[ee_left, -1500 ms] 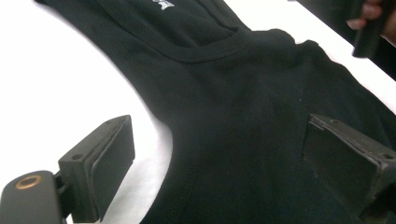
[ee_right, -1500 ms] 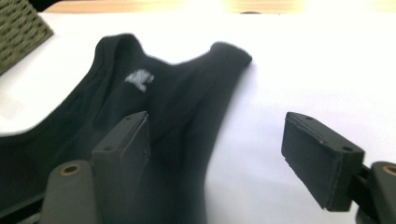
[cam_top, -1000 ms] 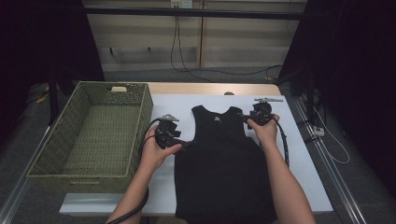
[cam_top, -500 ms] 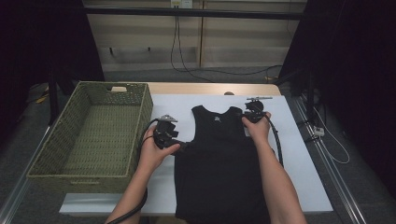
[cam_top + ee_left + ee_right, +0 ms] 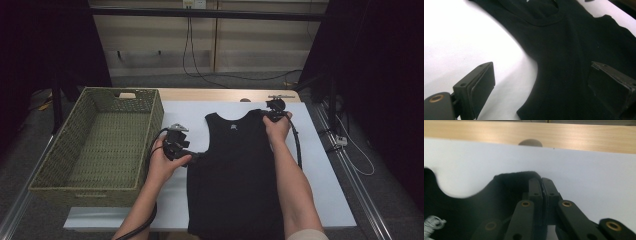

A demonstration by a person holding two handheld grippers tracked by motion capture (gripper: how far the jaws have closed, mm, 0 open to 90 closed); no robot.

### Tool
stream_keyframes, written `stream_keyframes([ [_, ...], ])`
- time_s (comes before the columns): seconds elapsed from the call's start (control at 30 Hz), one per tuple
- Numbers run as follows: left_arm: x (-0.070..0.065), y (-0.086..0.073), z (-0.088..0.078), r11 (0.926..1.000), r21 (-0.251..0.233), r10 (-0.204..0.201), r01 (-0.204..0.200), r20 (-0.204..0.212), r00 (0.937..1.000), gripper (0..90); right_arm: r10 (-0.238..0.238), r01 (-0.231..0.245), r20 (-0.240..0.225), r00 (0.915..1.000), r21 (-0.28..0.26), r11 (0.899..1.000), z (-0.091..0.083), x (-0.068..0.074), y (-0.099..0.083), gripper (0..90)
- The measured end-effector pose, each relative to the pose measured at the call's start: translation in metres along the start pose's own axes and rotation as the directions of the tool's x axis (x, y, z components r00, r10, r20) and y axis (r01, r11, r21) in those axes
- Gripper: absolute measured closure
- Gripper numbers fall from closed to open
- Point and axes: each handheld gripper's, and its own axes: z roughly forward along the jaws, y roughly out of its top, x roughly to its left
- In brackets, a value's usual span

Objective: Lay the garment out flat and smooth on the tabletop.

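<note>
black tank top (image 5: 235, 175): flat on white table cover (image 5: 325, 175), centre to lower centre of the high view; right gripper (image 5: 542, 185): jaws just closed, clenched on the top's shoulder strap, upper right of centre; left gripper (image 5: 541, 85): jaws spread wide, straddling the top's side edge, grasping nothing; woven basket (image 5: 65, 172): left of frame.

Black fingers (image 5: 534, 188), brass screws, black trailing cables

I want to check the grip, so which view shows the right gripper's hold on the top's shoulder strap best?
The right gripper view: its jaws, just closed, pinch the black tank top's strap. The high view shows the right gripper small; the left gripper view shows the top's body.
</note>
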Motion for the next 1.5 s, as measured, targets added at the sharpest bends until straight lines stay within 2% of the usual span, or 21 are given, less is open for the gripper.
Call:
stream_keyframes([
  [0.03, 0.000, 0.000, 0.000, 1.0000, -0.003, -0.002, 0.002, -0.001, 1.0000, 7.8, 0.013, -0.013, -0.021, 0.9997, 0.003, 1.000, 0.001, -0.001, 0.000, 81.2],
  [0.1, 0.001, 0.000, 0.000, 1.0000, -0.004, -0.002, 0.002, -0.004, 1.0000, 7.7, -0.010, 0.010, -0.001, 0.9999, 0.018, 1.000, 0.003, 0.002, -0.001, 60.5],
  [0.13, 0.000, 0.000, 0.000, 1.0000, -0.006, -0.005, 0.005, -0.005, 1.0000, 7.7, -0.021, 0.021, 0.004, 0.9998, 0.037, 0.999, 0.003, 0.005, -0.003, 53.9],
  [0.2, 0.000, 0.000, -0.001, 1.0000, -0.007, -0.006, 0.006, -0.007, 1.0000, 7.7, -0.016, 0.016, -0.017, 0.9997, 0.051, 0.999, 0.003, 0.008, -0.005, 43.6],
  [0.3, -0.001, 0.000, -0.001, 1.0000, -0.008, -0.005, 0.005, -0.007, 1.0000, 7.7, -0.009, 0.011, -0.035, 0.9993, 0.063, 0.998, 0.000, 0.011, -0.007, 36.5],
  [0.47, -0.001, 0.000, -0.003, 1.0000, -0.005, -0.004, 0.004, -0.005, 1.0000, 7.7, -0.001, 0.004, -0.053, 0.9986, 0.049, 0.999, -0.010, 0.011, -0.005, 31.2],
  [0.57, 0.000, -0.001, -0.005, 0.9998, -0.015, -0.011, 0.011, -0.010, 0.9999, 7.7, 0.012, -0.010, -0.062, 0.9980, 0.030, 0.999, -0.012, 0.009, -0.002, 31.0],
  [0.7, 0.000, -0.001, -0.005, 0.9999, -0.012, -0.012, 0.012, -0.008, 0.9999, 7.6, 0.000, 0.001, -0.047, 0.9989, 0.009, 1.000, -0.010, 0.007, 0.000, 32.1],
  [0.83, -0.001, 0.000, -0.004, 0.9999, -0.010, -0.009, 0.009, -0.008, 0.9999, 7.7, -0.002, 0.002, -0.033, 0.9994, 0.009, 1.000, -0.004, 0.007, 0.002, 40.2],
  [0.93, -0.001, 0.000, -0.003, 1.0000, -0.008, -0.005, 0.005, -0.005, 1.0000, 7.7, 0.019, -0.018, -0.019, 0.9996, 0.012, 1.000, 0.003, 0.008, 0.000, 42.5],
  [0.97, -0.001, 0.001, -0.003, 1.0000, -0.006, -0.005, 0.005, -0.003, 1.0000, 7.7, 0.021, -0.021, -0.027, 0.9994, 0.017, 1.000, 0.005, 0.008, -0.002, 43.6],
  [1.07, -0.001, 0.001, -0.002, 0.9999, -0.011, -0.008, 0.008, -0.007, 0.9999, 7.7, 0.004, -0.004, -0.008, 1.0000, 0.016, 1.000, 0.009, 0.011, -0.004, 44.8],
  [1.13, -0.001, 0.001, -0.003, 0.9999, -0.011, -0.007, 0.007, -0.007, 0.9999, 7.7, -0.018, 0.018, -0.026, 0.9995, 0.016, 1.000, 0.010, 0.017, -0.004, 43.7],
  [1.2, -0.001, 0.002, -0.003, 1.0000, -0.008, -0.003, 0.003, -0.007, 1.0000, 7.7, -0.021, 0.022, -0.057, 0.9982, 0.033, 0.999, 0.009, 0.024, -0.002, 39.1],
  [1.3, -0.001, 0.002, -0.003, 0.9999, -0.011, -0.006, 0.006, -0.007, 1.0000, 7.7, -0.056, 0.060, -0.093, 0.9942, 0.042, 0.997, 0.005, 0.037, -0.001, 40.3],
  [1.4, -0.001, 0.000, -0.003, 0.9999, -0.009, -0.009, 0.009, -0.007, 0.9999, 7.7, -0.080, 0.089, -0.138, 0.9872, 0.055, 0.995, 0.002, 0.051, -0.002, 43.2],
  [1.5, -0.001, -0.001, -0.004, 0.9999, -0.006, -0.008, 0.008, -0.008, 0.9999, 7.7, -0.099, 0.114, -0.196, 0.9756, 0.065, 0.991, 0.001, 0.066, -0.004, 49.3],
])
